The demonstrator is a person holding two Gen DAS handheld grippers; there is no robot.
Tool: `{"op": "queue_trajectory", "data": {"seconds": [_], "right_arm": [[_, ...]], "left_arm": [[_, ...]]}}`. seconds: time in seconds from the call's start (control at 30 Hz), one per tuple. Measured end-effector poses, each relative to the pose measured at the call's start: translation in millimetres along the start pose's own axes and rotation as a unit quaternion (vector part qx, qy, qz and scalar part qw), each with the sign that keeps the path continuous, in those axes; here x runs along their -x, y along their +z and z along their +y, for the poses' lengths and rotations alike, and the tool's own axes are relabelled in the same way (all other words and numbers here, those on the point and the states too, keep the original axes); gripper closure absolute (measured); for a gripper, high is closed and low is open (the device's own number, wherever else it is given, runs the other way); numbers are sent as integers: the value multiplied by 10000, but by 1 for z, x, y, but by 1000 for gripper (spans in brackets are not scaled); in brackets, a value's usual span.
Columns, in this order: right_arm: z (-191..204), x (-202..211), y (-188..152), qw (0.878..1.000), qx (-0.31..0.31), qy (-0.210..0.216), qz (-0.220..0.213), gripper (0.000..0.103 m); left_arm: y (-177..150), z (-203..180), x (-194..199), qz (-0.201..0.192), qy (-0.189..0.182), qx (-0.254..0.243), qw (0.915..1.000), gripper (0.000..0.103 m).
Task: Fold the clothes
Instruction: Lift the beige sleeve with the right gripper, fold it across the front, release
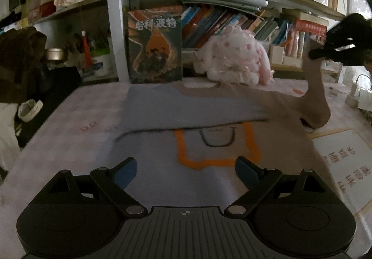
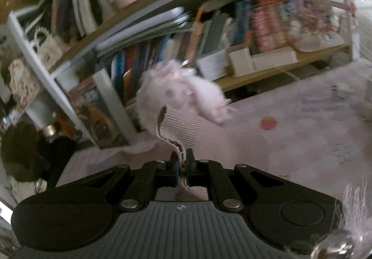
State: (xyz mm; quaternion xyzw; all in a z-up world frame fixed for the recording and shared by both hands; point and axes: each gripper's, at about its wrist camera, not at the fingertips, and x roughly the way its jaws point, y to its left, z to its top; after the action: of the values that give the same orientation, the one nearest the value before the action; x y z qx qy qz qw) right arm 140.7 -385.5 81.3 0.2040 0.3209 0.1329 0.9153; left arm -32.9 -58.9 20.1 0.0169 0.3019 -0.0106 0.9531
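A sleeve cuff (image 2: 171, 129) of the sweater (image 1: 209, 108) is held pinched in the right claw (image 2: 182, 166); the left claw (image 1: 186, 172) is spread wide above the counter (image 1: 69, 129)

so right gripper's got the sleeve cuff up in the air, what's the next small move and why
Probably carry the right gripper across and lay the sleeve onto the sweater body. The jaws are shut on the ribbed cuff, the sleeve hangs lifted off the table, and the left gripper is open and empty.
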Motion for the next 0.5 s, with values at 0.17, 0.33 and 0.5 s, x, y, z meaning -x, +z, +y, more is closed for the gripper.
{"op": "queue_trajectory", "data": {"seconds": [0.17,0.33,0.5], "right_arm": [[60,-26,-9,9996,271,-1,42,98],[109,-52,-19,9990,445,-13,15,98],[152,-76,-31,9980,625,-22,27,98]], "left_arm": [[-2,34,1,-81,-170,-200,9996,9],[-5,65,4,-140,-250,-291,9992,9],[-8,90,4,-134,-228,-243,9994,9]]}}
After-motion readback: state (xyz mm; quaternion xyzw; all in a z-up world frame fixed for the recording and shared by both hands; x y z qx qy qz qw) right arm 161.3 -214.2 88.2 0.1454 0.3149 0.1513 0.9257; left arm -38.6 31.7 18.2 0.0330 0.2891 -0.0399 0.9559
